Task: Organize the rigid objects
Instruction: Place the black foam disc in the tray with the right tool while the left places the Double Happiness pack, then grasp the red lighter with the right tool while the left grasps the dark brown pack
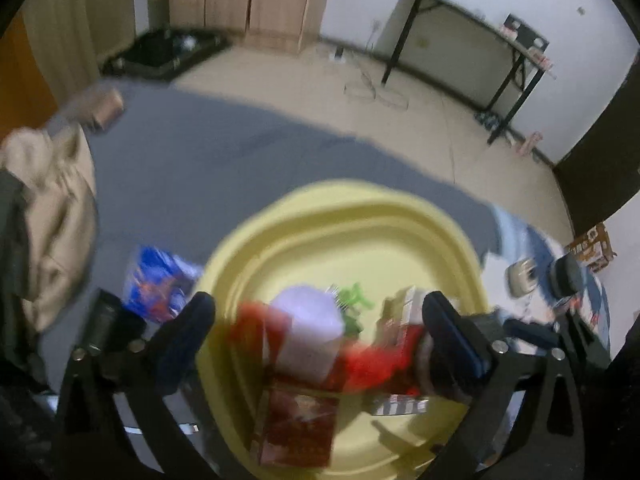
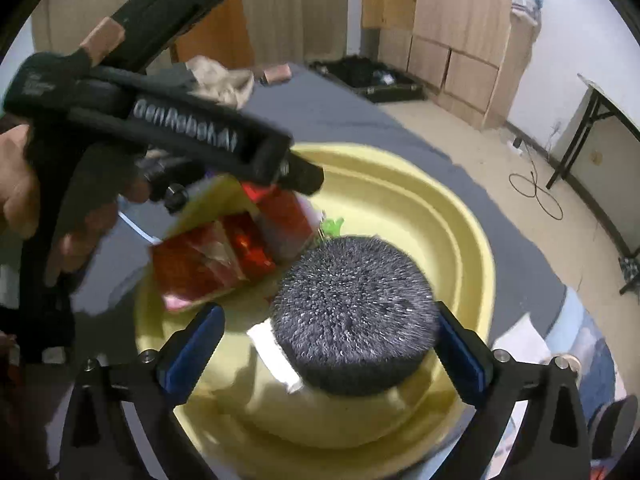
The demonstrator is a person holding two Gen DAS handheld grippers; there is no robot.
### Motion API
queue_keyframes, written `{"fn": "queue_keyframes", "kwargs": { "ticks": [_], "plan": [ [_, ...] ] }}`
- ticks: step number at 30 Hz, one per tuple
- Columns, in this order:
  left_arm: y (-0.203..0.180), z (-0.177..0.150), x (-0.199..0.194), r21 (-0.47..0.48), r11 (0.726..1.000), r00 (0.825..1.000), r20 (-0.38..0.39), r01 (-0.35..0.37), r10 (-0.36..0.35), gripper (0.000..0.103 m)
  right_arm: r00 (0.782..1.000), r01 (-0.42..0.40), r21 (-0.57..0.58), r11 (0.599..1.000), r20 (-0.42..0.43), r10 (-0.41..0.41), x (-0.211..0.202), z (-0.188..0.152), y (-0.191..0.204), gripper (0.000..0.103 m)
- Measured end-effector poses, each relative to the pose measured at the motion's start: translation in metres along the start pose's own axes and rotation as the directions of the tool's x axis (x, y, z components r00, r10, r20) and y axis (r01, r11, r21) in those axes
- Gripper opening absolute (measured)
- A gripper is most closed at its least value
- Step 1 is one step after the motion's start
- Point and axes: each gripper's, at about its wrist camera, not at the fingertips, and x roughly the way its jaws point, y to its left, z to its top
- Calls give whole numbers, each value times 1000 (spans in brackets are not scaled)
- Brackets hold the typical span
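Grey-blue cloth-covered desk (image 1: 208,160) in a plain room; beige floor beyond, white walls, wooden cupboards at far side, black folding table (image 1: 472,36) far right w/ cables on floor nr it; open black case (image 1: 160,52) on floor at far left; beige crumpled fabric (image 1: 52,216) at desk's left edge, small brownish box (image 1: 106,106) just beyond it.

Yellow round basin (image 2: 452,216) on desk, centre of both views; holds the rigid items. In right-wrist view: dark grey bristly round puck-like thing (image 2: 354,316) inside basin, near side, flat bristly face up and tilted slightly toward camera, no clear long axis; red packets (image 2: 224,256) stacked at basin's left side, long axes running roughly near-left to far-right, one leaning on another; small green item (image 2: 332,226) behind them, too blurred to identify. Blue-patterned packet (image 1: 156,284) on desk just left of basin.

Left tool (image 1: 316,332) above basin's near part, jaws spread wide, nothing gripped; red packets (image 1: 296,420) below, betw fingers but apart from pads; heavy blur.

Right tool (image 2: 330,340) wide open too; bristly thing sits betw fingers, right pad v. close to its edge, contact can't be told; not clamped. Hand (image 2: 16,184) seen at left gripping left tool's handle.
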Motion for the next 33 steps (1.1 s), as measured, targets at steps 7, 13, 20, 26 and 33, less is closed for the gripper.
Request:
{"fn": "queue_keyframes", "kwargs": {
  "ticks": [7,13,20,26,33],
  "plan": [
    [-105,8,-59,132,982,989,48,133,-140,103,979,39,201,979,188,-78,-102,-34,-49,103],
    [-223,-29,-33,221,944,969,-57,245,-239,103,933,256,443,859,121,-340,-192,-116,-147,103],
    [-325,-91,48,101,956,937,-251,277,-245,103,829,431,635,642,3,-560,-278,-255,-239,103],
    [-381,-115,86,112,952,928,-281,285,-245,103,891,403,559,724,-59,-450,-268,-307,-276,103],
    [-393,-110,118,23,984,949,-269,178,-166,103,939,320,441,839,-31,-342,-237,-323,-312,103]
  ]
}}
